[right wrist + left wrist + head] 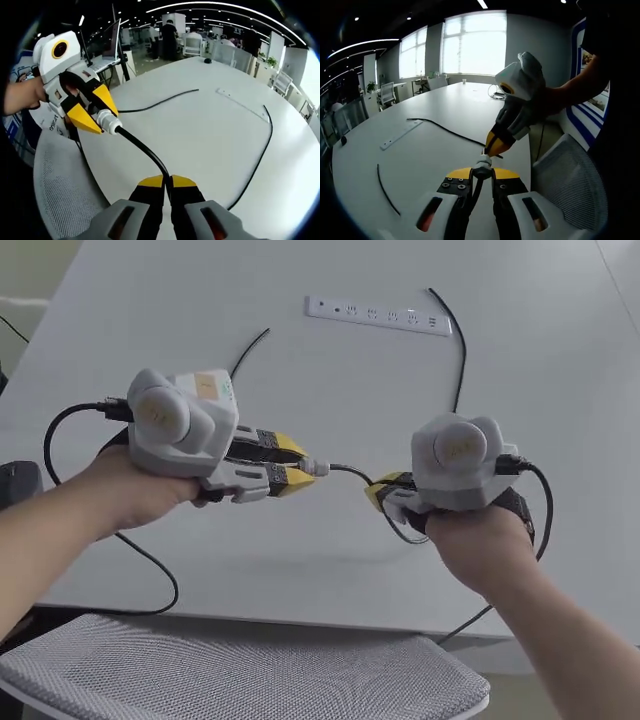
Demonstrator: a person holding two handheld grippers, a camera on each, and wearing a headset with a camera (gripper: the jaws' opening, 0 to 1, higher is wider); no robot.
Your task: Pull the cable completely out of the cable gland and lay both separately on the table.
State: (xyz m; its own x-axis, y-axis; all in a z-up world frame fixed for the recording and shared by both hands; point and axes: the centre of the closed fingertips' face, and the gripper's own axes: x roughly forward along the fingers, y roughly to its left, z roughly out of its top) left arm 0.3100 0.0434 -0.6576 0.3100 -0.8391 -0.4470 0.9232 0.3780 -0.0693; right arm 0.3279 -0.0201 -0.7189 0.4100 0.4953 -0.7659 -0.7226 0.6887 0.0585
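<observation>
Over the table (350, 370), left tongs (304, 464) clamp cable gland (319, 468); right tongs (376, 493) clamp cable (350, 472).

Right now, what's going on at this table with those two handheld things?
A person holds a tool in each hand above the white table. The left tool is shut on the cable gland, and the right tool is shut on the black cable that runs out of it. The cable is not yet pulled free of the gland.
</observation>
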